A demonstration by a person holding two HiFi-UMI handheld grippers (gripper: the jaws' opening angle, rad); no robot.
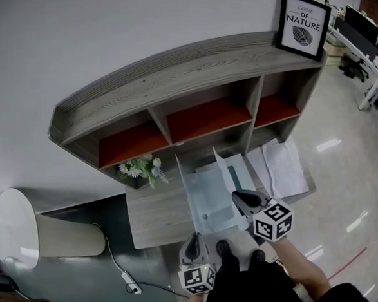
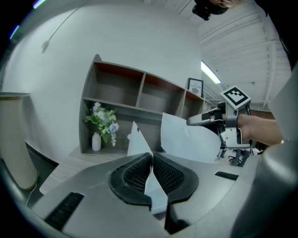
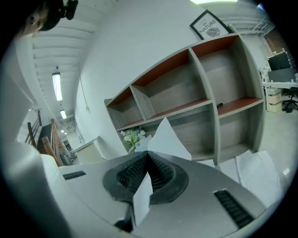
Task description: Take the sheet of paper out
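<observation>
White sheet [image 3: 165, 137] is pinched in the right gripper [image 3: 148, 155]. The pads are fully together on it. Paper sticks out above the jaws as a peak and below them as a narrow strip.

Head view: the right gripper [image 1: 239, 196] sits over the near-right part of the clear folder [image 1: 209, 207]. The sheet [image 1: 224, 167] stands on edge, running from the jaws toward the shelf [image 1: 190, 69]. Can't tell whether its far end is clear of the folder.

Left gripper [image 2: 152, 155]: jaws closed tight on a thin pale edge of the folder [image 2: 136, 139], which rises to a point above the pads. Head view puts the left gripper [image 1: 195, 240] at the folder's near-left corner, by the desk's [image 1: 152, 217] front edge. The folder's left flap is tilted up.

In the left gripper view, the right gripper [image 2: 195, 122] is higher and off to the right. The sheet [image 2: 186, 139] hangs bowed below it.

Around it:
- The shelf is grey wood, with 3 upper bays backed in red and open bays beneath.
- A frame [image 1: 303, 24] stands on the shelf's top right end.
- Flowers [image 1: 140, 168] sit at the desk's far-left corner, just beside the folder.
- Loose papers [image 1: 284, 166] lie flat to the right of the folder.
- A beige bin [image 1: 59, 235] with a white lid is left of the desk, with a cable [image 1: 116, 265] on the floor near it.
</observation>
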